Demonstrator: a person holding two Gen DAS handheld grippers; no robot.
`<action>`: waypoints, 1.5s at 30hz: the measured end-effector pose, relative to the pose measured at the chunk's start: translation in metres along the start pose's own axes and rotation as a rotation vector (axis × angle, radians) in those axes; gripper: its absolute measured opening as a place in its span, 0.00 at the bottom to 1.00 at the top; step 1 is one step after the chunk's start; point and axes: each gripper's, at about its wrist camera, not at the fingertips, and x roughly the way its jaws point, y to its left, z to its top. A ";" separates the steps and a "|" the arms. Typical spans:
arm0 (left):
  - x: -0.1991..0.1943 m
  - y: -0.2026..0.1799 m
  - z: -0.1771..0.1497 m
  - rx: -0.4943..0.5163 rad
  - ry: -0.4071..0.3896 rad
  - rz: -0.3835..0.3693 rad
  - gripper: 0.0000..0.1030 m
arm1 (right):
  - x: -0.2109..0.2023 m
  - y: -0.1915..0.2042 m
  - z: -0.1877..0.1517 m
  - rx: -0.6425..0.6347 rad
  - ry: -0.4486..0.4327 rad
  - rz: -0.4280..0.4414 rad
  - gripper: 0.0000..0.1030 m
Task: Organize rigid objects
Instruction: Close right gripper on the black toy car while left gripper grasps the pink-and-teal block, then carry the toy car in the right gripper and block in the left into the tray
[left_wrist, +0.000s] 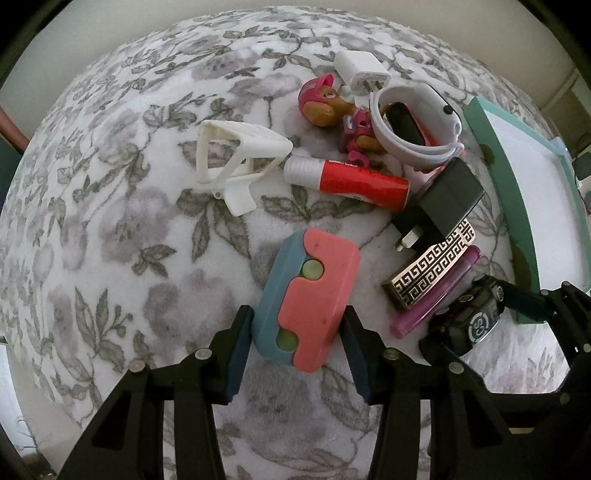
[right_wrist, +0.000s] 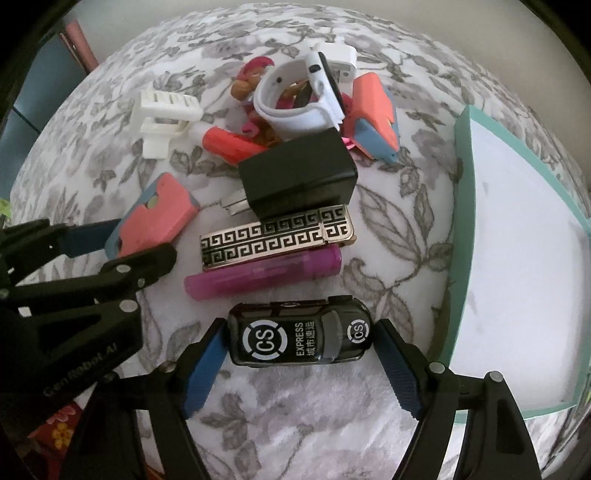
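My left gripper (left_wrist: 295, 332) has its jaws around a pink-and-blue block (left_wrist: 308, 295) on the flowered blanket; the pads look to touch its sides. The block also shows in the right wrist view (right_wrist: 155, 221), with the left gripper (right_wrist: 110, 243) around it. My right gripper (right_wrist: 299, 339) straddles a black toy car (right_wrist: 299, 334) marked "CS EXPRESS", pads at its ends. The car shows in the left wrist view (left_wrist: 469, 321). A teal tray (right_wrist: 461, 206) with a white floor lies to the right.
A pile lies beyond: a purple lighter (right_wrist: 262, 275), a patterned metal case (right_wrist: 277, 236), a black plug adapter (right_wrist: 299, 177), a red glue stick (left_wrist: 347, 181), a white clip (left_wrist: 236, 162), a pup toy (left_wrist: 340, 110), a white watch (left_wrist: 417, 122), a white charger (left_wrist: 362, 70), and a second pink-and-blue block (right_wrist: 373, 114).
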 end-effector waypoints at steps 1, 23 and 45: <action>0.000 -0.001 0.000 0.002 0.003 0.004 0.48 | 0.000 0.000 0.000 0.005 -0.001 0.002 0.76; -0.079 -0.022 0.037 -0.055 -0.089 0.002 0.18 | -0.067 -0.057 0.007 0.194 -0.172 0.180 0.76; -0.127 -0.048 0.049 -0.023 -0.223 0.011 0.18 | -0.096 -0.109 -0.001 0.375 -0.279 0.155 0.76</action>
